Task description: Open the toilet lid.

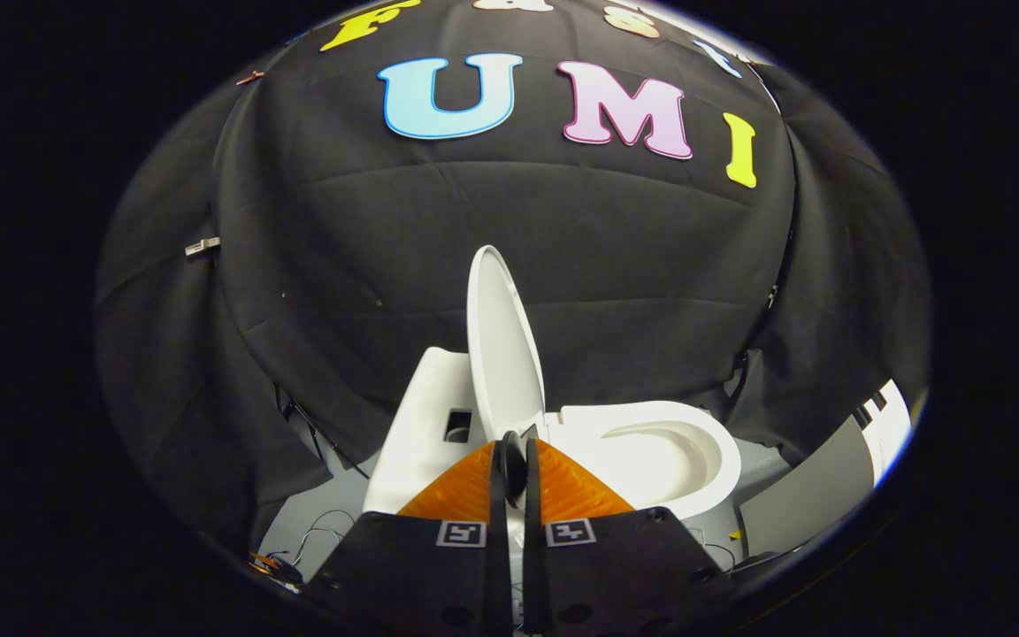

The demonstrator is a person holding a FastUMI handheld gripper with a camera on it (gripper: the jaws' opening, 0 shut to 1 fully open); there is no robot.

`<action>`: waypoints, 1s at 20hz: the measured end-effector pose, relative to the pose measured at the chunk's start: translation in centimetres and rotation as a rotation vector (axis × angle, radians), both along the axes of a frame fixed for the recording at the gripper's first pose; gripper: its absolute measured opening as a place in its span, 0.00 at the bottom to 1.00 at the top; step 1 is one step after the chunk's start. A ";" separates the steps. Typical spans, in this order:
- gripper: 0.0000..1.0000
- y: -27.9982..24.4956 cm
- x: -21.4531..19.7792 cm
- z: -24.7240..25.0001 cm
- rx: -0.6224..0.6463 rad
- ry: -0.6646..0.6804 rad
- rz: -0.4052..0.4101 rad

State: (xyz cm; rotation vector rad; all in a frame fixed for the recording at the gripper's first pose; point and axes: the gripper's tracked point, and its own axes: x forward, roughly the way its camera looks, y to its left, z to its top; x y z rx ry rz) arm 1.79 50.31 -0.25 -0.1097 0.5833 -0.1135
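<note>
Presently, the toilet lid [501, 341] is seen raised upright at frame centre, just ahead of the gripper [513, 464], whose fingers are pressed nearly together. The toilet bowl [704, 469] is exposed at lower right.

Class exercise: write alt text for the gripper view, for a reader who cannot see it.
A white toilet lid stands raised, nearly upright, above the open toilet bowl, just beyond the gripper, whose jaws are almost closed with a narrow gap between them. The tank sits behind the lid, before a black cloth wall.
</note>
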 end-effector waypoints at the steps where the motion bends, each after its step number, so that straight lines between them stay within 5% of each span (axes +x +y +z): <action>1: 0.10 0.0 0.1 0.1 -0.004 -0.004 -0.002; 8: 0.20 1.7 -0.1 -0.7 0.057 0.040 0.065; 12: 0.99 2.7 -0.7 -0.1 0.161 0.054 0.100; 20: 0.96 2.7 -1.4 3.6 0.199 -0.019 0.163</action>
